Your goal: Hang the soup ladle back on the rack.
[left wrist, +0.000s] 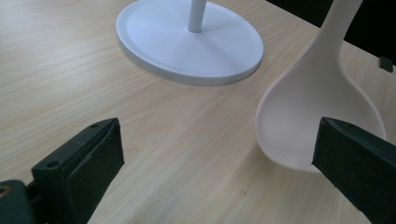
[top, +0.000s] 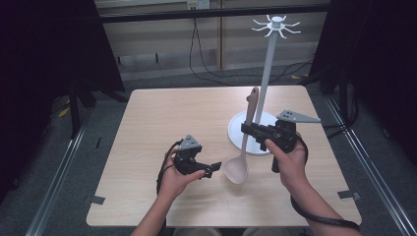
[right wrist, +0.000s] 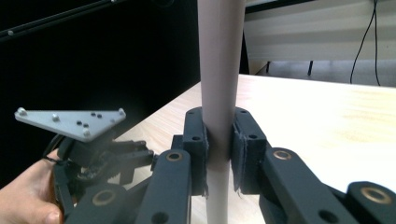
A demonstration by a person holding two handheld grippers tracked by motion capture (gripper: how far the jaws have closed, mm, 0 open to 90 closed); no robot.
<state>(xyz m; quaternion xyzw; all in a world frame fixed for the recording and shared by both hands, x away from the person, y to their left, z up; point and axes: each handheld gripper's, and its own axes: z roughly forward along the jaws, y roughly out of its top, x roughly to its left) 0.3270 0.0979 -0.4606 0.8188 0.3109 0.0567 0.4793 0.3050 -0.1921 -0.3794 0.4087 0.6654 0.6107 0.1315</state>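
Right gripper (top: 250,130) clamps one spoon (top: 238,164); left gripper (top: 215,168) gapes; one stand (top: 265,73).

Matt plastic spoon (top: 238,167) (wood-grain table (top: 162,118))

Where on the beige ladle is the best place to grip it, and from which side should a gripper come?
Probably the handle of the ladle, where the right gripper already clamps it. The handle is slim and straight and the ladle stands nearly upright, so jaws can come in level from the side and close across it. The bowl is wide and rounded, a poorer hold; the left gripper stands open beside it.
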